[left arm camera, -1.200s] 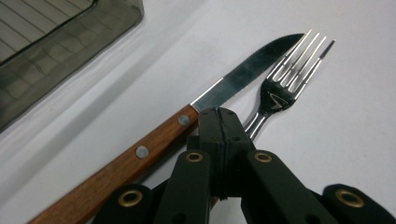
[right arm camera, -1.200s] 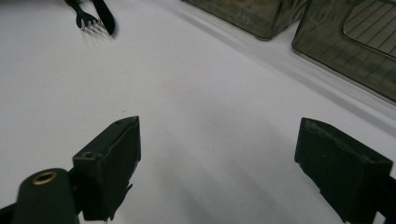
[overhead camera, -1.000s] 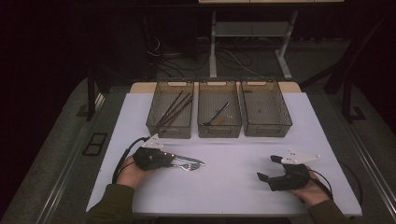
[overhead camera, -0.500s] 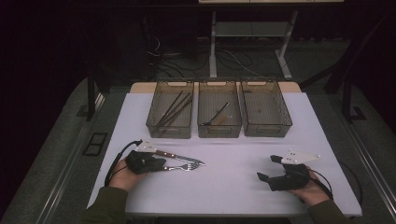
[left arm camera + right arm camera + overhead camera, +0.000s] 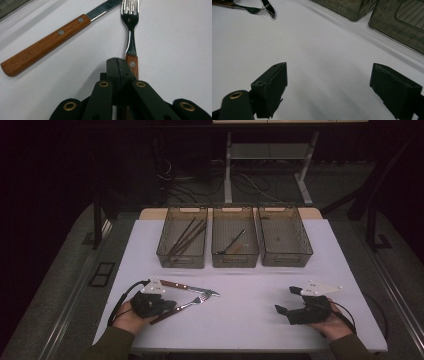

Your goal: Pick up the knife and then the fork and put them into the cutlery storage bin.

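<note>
The fork lies flat on the white tabletop, its wooden handle running under the left claw, its tines pointing to 12 o'clock in the left gripper view; the left claw's jaws are pressed fully together, their tips over the top end of the handle, and whether they pinch it I cannot tell; just at 10 o'clock of the fork lies a wooden-handled knife, its blade angling toward the tines. In the high view the fork and knife sit at the tabletop's 8 o'clock; three mesh bins stand in a row at 12 o'clock, the left holding dark chopsticks; the right claw rests at 4 o'clock, its jaws spread wide with nothing between them.
</note>
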{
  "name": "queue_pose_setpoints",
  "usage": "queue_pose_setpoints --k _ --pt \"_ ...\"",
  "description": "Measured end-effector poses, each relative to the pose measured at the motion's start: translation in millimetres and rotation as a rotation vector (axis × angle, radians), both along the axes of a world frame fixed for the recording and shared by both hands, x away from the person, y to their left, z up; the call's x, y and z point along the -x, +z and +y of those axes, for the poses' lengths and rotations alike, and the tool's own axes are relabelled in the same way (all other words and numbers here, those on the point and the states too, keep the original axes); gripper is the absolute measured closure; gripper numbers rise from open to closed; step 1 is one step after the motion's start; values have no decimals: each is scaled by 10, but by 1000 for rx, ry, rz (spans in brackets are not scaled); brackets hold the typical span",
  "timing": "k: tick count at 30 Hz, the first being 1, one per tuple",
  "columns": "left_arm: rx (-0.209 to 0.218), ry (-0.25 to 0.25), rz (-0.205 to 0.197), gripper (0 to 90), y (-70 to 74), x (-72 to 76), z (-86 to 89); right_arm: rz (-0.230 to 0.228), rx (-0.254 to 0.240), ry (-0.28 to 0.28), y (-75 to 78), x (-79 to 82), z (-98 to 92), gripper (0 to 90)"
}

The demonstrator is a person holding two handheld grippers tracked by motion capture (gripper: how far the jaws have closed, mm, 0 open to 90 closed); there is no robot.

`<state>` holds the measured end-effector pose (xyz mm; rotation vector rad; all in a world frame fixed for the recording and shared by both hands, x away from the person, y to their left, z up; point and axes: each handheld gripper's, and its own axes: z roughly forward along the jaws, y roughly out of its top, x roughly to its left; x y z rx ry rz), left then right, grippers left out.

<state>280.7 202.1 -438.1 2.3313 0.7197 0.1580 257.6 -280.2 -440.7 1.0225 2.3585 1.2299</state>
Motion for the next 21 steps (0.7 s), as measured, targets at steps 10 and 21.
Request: queue_pose_setpoints --k 10,21 --pt "74 2 -37 712 45 95 -61 2 2 3 -2 -1 9 145" --pt "64 -36 -10 722 -68 59 -113 2 3 4 -3 0 17 145"
